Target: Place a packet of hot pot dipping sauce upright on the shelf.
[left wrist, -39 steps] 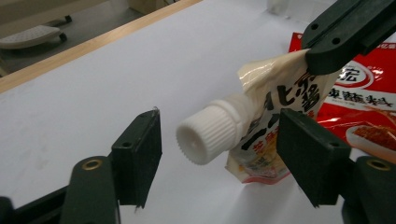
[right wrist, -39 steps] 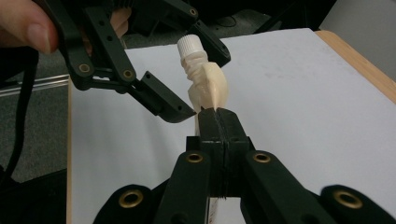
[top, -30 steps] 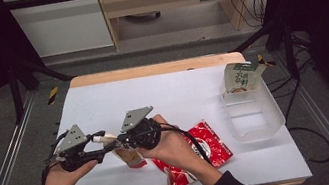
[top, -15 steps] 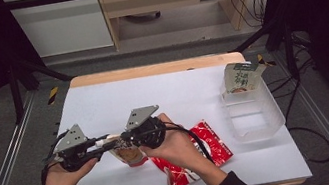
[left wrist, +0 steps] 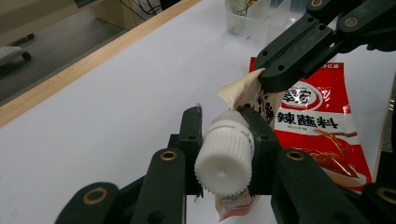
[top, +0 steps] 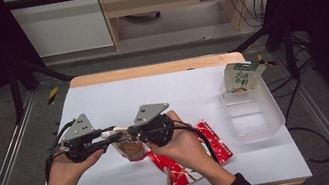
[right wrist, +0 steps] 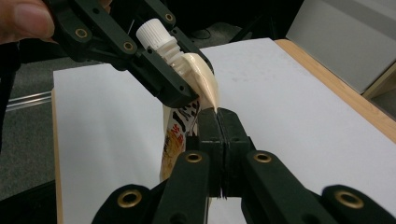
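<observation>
A cream spouted pouch [top: 131, 148] with a white screw cap [left wrist: 224, 156] hangs just above the white table between my two grippers. My left gripper [left wrist: 223, 119] has just been closing and is now shut on the cap, with a pad on either side of it. My right gripper [right wrist: 218, 114] is shut on the pouch's top edge beside the spout, jaws pressed together on the film. In the high view the left gripper [top: 111, 133] and the right gripper [top: 126, 135] meet tip to tip at the table's front left. Under my right hand lies a red seasoning packet [top: 185, 167].
A clear plastic tub [top: 253, 118] stands at the right of the table, with a green-and-white pouch [top: 241, 78] leaning at its far end. A wooden strip [top: 148, 70] runs along the table's far edge. Metal rails flank both sides.
The left jaws have closed on the white cap. Both hands have risen slightly and carried the pouch up and a little to the right.
</observation>
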Motion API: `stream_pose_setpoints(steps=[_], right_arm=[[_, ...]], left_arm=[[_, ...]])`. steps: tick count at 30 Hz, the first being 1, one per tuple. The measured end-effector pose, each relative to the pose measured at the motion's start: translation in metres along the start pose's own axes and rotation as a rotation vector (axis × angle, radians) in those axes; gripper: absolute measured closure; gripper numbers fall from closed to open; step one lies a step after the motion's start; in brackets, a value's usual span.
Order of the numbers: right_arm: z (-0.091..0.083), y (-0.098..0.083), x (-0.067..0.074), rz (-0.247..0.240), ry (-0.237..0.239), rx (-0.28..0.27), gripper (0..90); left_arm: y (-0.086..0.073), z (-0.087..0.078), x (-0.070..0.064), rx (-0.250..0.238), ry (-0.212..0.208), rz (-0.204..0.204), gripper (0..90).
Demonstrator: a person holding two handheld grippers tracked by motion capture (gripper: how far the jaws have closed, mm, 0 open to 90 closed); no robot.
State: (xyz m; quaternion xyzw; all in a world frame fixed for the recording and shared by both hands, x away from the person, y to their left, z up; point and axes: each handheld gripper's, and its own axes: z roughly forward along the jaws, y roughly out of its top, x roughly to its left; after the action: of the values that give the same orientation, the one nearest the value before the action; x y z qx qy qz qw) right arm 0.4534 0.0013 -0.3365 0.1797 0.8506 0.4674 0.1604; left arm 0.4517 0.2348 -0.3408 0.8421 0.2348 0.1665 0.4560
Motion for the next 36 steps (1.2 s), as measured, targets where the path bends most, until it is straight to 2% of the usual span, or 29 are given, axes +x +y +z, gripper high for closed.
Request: stream_pose_setpoints(steps=[6, 10, 13, 17, 21, 25, 26, 30, 36], right_arm=[[0.0, -0.005, -0.003, 0.01, 0.004, 0.012, 89.9], [-0.002, -0.005, -0.004, -0.014, 0.019, 0.028, 88.6], [-0.005, -0.001, -0.004, -0.048, 0.02, 0.065, 85.1], [-0.01, 0.005, -0.007, -0.096, 0.015, 0.119, 75.1], [-0.016, 0.015, -0.012, -0.173, -0.007, 0.198, 60.8], [-0.018, 0.021, -0.016, -0.233, 0.001, 0.266, 47.1], [-0.017, 0.023, -0.016, -0.235, 0.011, 0.283, 44.5], [-0.018, 0.029, -0.018, -0.309, 0.018, 0.332, 36.1], [-0.017, 0.035, -0.022, -0.327, 0.038, 0.377, 26.6]], left_arm=[[0.002, 0.004, -0.003, 0.02, -0.009, 0.013, 72.6], [0.005, 0.004, -0.005, 0.037, -0.017, 0.038, 72.8], [0.008, 0.004, -0.008, 0.048, -0.02, 0.058, 72.8], [0.011, 0.006, -0.01, 0.07, -0.018, 0.078, 72.9], [0.012, 0.008, -0.011, 0.085, -0.019, 0.091, 72.9], [0.015, 0.01, -0.012, 0.081, -0.024, 0.105, 72.9], [0.016, 0.01, -0.013, 0.082, -0.026, 0.109, 72.8], [0.019, 0.011, -0.015, 0.083, -0.028, 0.118, 72.8], [0.023, 0.012, -0.018, 0.078, -0.039, 0.133, 72.8]])
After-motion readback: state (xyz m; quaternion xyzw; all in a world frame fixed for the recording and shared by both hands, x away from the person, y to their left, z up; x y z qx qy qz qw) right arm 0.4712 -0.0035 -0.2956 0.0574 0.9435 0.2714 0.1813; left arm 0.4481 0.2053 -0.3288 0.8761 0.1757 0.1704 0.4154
